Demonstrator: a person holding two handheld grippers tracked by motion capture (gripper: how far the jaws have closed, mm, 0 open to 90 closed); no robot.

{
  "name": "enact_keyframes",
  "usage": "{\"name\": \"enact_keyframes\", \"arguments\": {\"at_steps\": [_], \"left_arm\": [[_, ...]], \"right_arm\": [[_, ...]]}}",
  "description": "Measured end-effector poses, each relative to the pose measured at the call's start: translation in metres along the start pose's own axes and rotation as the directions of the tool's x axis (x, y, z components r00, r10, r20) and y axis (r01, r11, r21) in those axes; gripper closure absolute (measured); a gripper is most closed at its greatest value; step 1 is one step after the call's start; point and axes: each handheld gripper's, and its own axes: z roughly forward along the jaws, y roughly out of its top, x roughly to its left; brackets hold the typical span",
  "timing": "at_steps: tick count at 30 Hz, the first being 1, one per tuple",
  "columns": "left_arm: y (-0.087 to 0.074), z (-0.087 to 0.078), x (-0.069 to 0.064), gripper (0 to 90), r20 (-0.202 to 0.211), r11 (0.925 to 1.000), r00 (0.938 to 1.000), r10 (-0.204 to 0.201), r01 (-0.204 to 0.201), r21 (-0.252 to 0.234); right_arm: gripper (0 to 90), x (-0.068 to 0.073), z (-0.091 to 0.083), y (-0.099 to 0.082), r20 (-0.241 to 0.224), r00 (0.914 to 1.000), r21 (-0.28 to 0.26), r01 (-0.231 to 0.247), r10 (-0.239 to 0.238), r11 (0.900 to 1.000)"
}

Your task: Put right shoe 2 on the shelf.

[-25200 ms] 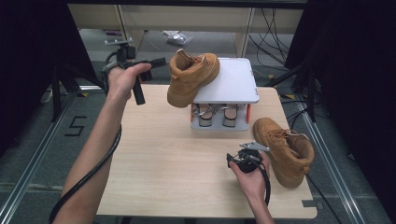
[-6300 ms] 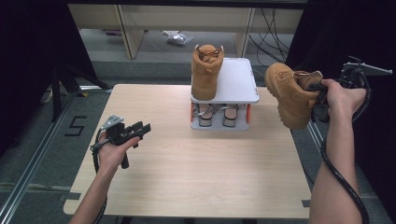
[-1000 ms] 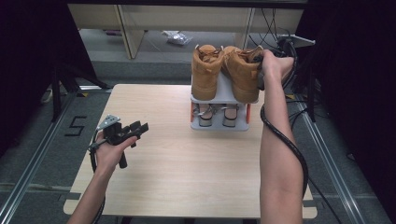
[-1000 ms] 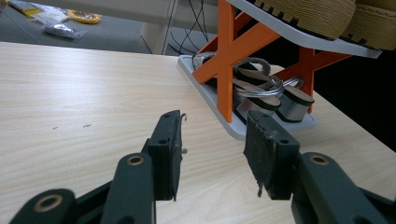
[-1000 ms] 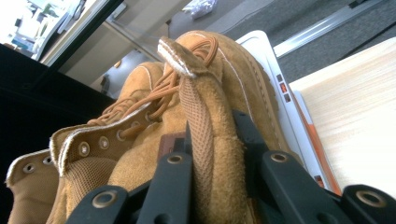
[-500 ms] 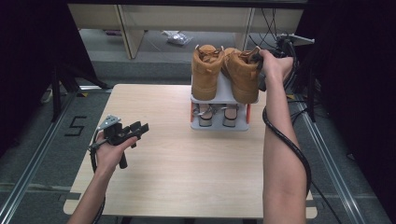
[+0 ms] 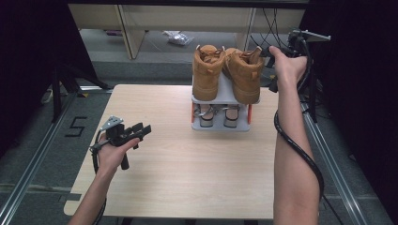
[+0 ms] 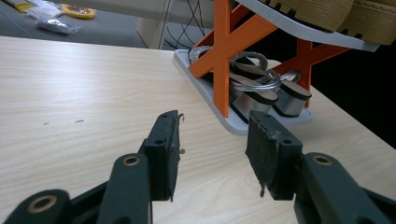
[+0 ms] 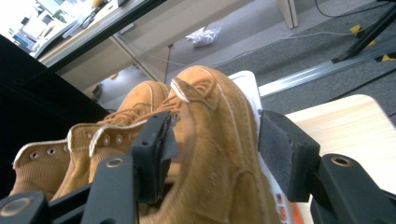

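Right gripper (image 9: 212, 149): jaws spread to either side of the right boot (image 7: 244, 75) heel, no clamping visible; contact on the far pad is hard to confirm. That boot stands beside the left boot (image 7: 207, 72) on the rack (image 7: 220, 125) top shelf. Left gripper (image 8: 212, 149): jaws apart, empty, above the table (image 7: 187, 173). Sandals (image 8: 261, 88) on the lower shelf are partly hidden by an orange strut

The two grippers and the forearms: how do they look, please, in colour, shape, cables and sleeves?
Both forearms are bare, with no sleeves in view. The left gripper is black with two flat rectangular jaws, brass-coloured rivets and a grey three-cornered plate on top. The right gripper has the same black jaws with rough dark pads. A thick black cable trails along the right forearm.
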Motion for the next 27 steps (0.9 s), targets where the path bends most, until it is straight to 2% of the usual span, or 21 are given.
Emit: {"name": "enact_keyframes", "arguments": {"at_steps": [1, 3, 4, 5, 9, 10, 12, 13, 16, 19, 21, 25, 26, 27], "left_arm": [[0.0, 0.0, 0.0, 53.2, 0.001, 1.0, 1.0, 0.0, 0.0, -0.001], [0.0, 0.0, -0.001, 52.7, 0.001, 1.0, 1.0, 0.002, -0.002, -0.002], [0.0, 0.001, -0.001, 52.4, 0.0, 1.0, 1.0, 0.003, -0.003, -0.002], [0.0, 0.001, -0.001, 52.0, -0.001, 1.0, 1.0, 0.003, -0.003, -0.003], [0.0, 0.0, -0.001, 50.6, -0.008, 1.0, 0.9999, 0.007, -0.007, -0.001], [0.0, 0.0, -0.001, 50.4, -0.008, 1.0, 0.9999, 0.007, -0.007, -0.001], [0.0, 0.0, -0.001, 49.9, -0.011, 1.0, 0.9999, 0.005, -0.005, -0.003], [0.0, 0.0, -0.001, 49.7, -0.011, 1.0, 0.9999, 0.005, -0.005, -0.003], [0.0, 0.0, -0.001, 49.3, -0.012, 1.0, 0.9999, 0.006, -0.006, -0.004], [0.0, 0.0, -0.001, 49.2, -0.013, 1.0, 0.9999, 0.009, -0.009, -0.005], [0.0, -0.001, -0.001, 49.2, -0.013, 0.9999, 0.9999, 0.01, -0.01, -0.007], [0.0, -0.001, -0.001, 49.4, -0.013, 0.9999, 0.9999, 0.009, -0.009, -0.014], [0.0, -0.001, -0.001, 49.5, -0.013, 0.9998, 0.9999, 0.009, -0.009, -0.015], [0.0, -0.001, -0.001, 49.5, -0.013, 0.9998, 0.9999, 0.009, -0.01, -0.015]], "right_arm": [[45.8, -0.003, -0.003, 0.0, 0.0, 0.9998, -0.013, 0.018, -0.018, 0.9998], [45.8, -0.004, -0.009, 0.0, -0.008, 1.0, -0.019, 0.003, -0.003, 0.9998], [45.8, -0.006, -0.011, 0.0, -0.009, 0.9997, -0.028, 0.02, -0.02, 0.9994], [45.8, -0.006, -0.014, -0.001, -0.017, 0.9999, -0.029, 0.0, 0.0, 0.9996], [46.0, -0.011, -0.022, -0.003, -0.016, 0.9998, -0.032, 0.007, -0.007, 0.9995], [46.0, -0.012, -0.023, -0.003, -0.02, 0.9998, -0.03, -0.005, 0.005, 0.9995], [46.2, -0.017, -0.025, -0.005, -0.013, 0.9995, -0.039, 0.029, -0.029, 0.9988], [46.3, -0.017, -0.026, -0.006, -0.022, 0.9998, -0.032, -0.003, 0.002, 0.9995], [46.5, -0.022, -0.028, -0.01, -0.016, 0.9999, -0.028, -0.003, 0.003, 0.9996], [46.6, -0.03, -0.029, -0.013, 0.003, 0.9993, -0.038, 0.037, -0.037, 0.9986], [46.7, -0.032, -0.03, -0.017, 0.008, 0.9998, -0.031, 0.019, -0.019, 0.9993], [46.8, -0.039, -0.031, -0.024, 0.014, 0.9996, -0.02, 0.025, -0.025, 0.9995], [46.9, -0.042, -0.03, -0.025, 0.017, 0.9986, -0.029, 0.05, -0.049, 0.9984], [47.0, -0.043, -0.031, -0.027, 0.016, 0.9993, -0.019, 0.034, -0.033, 0.9992]]}}
